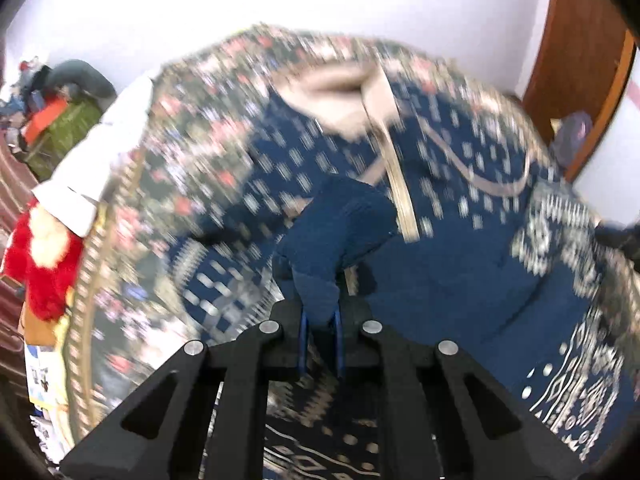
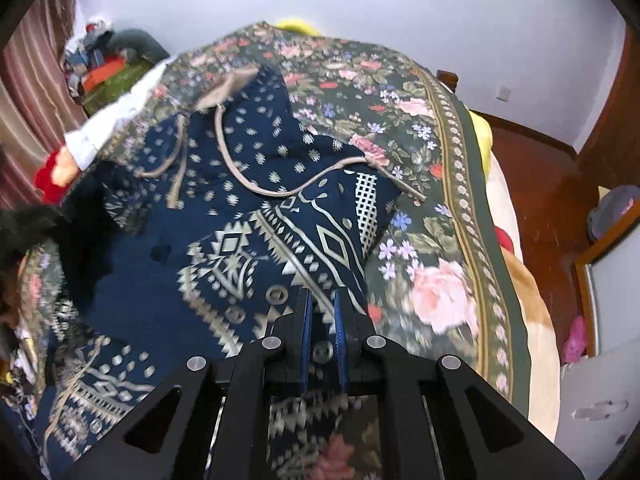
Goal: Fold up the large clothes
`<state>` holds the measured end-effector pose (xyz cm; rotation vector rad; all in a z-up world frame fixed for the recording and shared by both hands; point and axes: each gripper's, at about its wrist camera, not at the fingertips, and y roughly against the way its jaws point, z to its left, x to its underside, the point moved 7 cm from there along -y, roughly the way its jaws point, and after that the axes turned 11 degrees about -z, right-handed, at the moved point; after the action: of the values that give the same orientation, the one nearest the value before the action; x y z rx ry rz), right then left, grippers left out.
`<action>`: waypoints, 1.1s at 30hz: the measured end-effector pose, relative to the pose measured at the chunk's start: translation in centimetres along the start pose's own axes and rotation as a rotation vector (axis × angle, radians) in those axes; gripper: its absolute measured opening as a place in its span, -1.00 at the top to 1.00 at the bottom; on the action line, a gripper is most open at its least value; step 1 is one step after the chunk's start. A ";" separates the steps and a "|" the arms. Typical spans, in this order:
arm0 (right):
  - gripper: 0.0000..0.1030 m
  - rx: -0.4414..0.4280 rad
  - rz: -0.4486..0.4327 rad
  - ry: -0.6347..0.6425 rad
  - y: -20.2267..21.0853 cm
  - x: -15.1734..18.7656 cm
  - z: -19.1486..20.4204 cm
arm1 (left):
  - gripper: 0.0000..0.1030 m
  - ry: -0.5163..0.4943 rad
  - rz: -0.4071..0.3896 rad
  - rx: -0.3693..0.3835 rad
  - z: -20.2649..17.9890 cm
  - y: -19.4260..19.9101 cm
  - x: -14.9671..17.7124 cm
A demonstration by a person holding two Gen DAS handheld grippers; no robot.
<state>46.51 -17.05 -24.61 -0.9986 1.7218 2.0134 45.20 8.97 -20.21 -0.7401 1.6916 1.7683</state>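
Observation:
A large navy garment (image 1: 448, 280) with cream geometric print and a beige neck trim (image 1: 340, 92) lies spread over a floral bedspread (image 1: 132, 280). The left wrist view is blurred. My left gripper (image 1: 320, 316) is shut on a raised bunch of the navy cloth, which stands up between the blue pads. In the right wrist view the same garment (image 2: 224, 208) shows a beige cord (image 2: 240, 168) looping across it. My right gripper (image 2: 322, 312) is shut on the patterned edge of the garment near the bedspread (image 2: 424, 240).
A red plush toy (image 1: 44, 264) and a white cloth (image 1: 92, 152) lie at the bed's left edge, with a clutter pile (image 1: 60, 112) behind. Right of the bed are a wooden floor (image 2: 540, 184), a white cabinet (image 2: 612, 320) and a wooden door (image 1: 576, 60).

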 end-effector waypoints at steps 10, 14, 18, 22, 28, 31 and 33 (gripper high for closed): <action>0.86 0.127 0.068 0.146 -3.3 1.4 0.3 | 0.80 0.043 -0.070 -0.038 5.7 1.7 -1.0; 0.86 0.125 0.068 0.139 -3.1 1.5 0.0 | 0.80 0.042 -0.033 -0.046 6.6 0.5 2.3; 0.86 0.140 0.066 0.153 -2.9 1.5 0.2 | 0.77 0.059 0.040 -0.036 7.2 -1.6 6.2; 0.86 0.178 0.060 0.190 -2.6 1.7 0.6 | 0.74 0.114 0.112 -0.020 7.7 -3.7 9.9; 0.44 0.259 0.043 0.214 -2.3 2.0 -0.8 | 0.58 0.233 0.117 0.040 8.8 -2.7 11.0; -0.21 0.251 0.015 0.148 -2.0 2.0 -2.8 | 0.42 0.227 0.118 0.049 9.5 -1.6 11.4; -0.22 0.199 0.028 0.081 -2.2 2.3 -3.6 | 0.29 0.226 0.112 0.050 10.1 -0.6 11.6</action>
<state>47.42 -20.41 -27.91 -1.0060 1.9433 1.7972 37.72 19.44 -28.71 -0.8654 1.9529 1.7640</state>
